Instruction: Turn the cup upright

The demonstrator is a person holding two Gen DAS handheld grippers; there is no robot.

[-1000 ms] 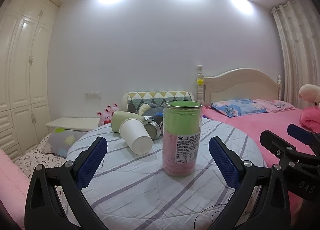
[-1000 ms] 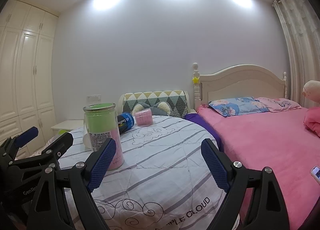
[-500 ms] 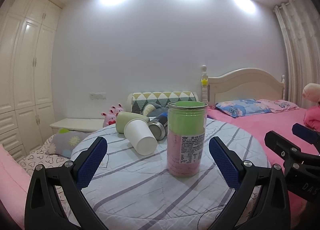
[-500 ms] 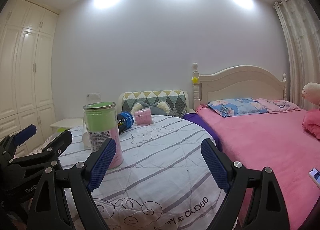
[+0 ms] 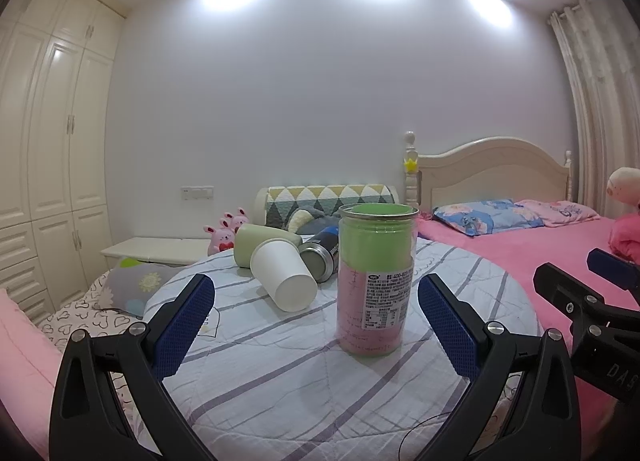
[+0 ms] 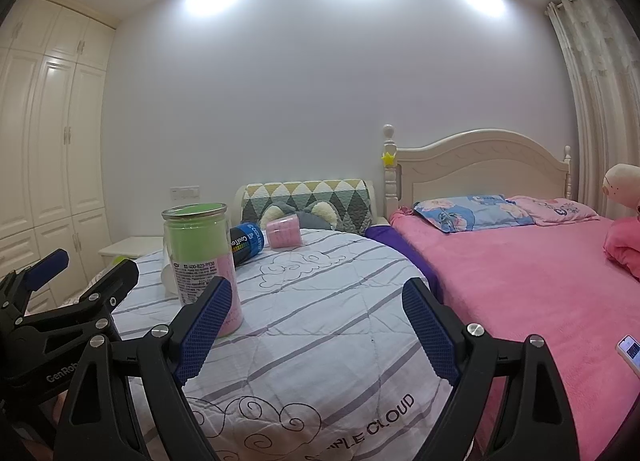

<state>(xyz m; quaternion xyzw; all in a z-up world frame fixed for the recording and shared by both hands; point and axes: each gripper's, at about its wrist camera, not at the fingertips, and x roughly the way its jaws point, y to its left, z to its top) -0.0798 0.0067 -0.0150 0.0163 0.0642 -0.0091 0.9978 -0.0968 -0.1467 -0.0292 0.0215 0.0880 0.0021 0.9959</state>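
A white paper cup (image 5: 285, 276) lies on its side on the round cloth-covered table (image 5: 280, 389), its flat base toward me. A pale green cup (image 5: 260, 244) lies on its side behind it. A tall clear jar with green and pink contents (image 5: 375, 281) stands upright in the middle; it also shows in the right wrist view (image 6: 202, 261). My left gripper (image 5: 316, 325) is open and empty, in front of the jar and the white cup. My right gripper (image 6: 316, 331) is open and empty, to the right of the jar.
A dark blue can (image 5: 325, 251) lies on its side behind the jar. A pink cup (image 6: 283, 233) lies on its side at the table's back. A pink bed (image 6: 532, 281) runs along the right. A phone (image 6: 630, 351) lies on the bed's near edge.
The left wrist view has shifted slightly, so the jar and cups sit a little more to the right. Both grippers stay open and empty.
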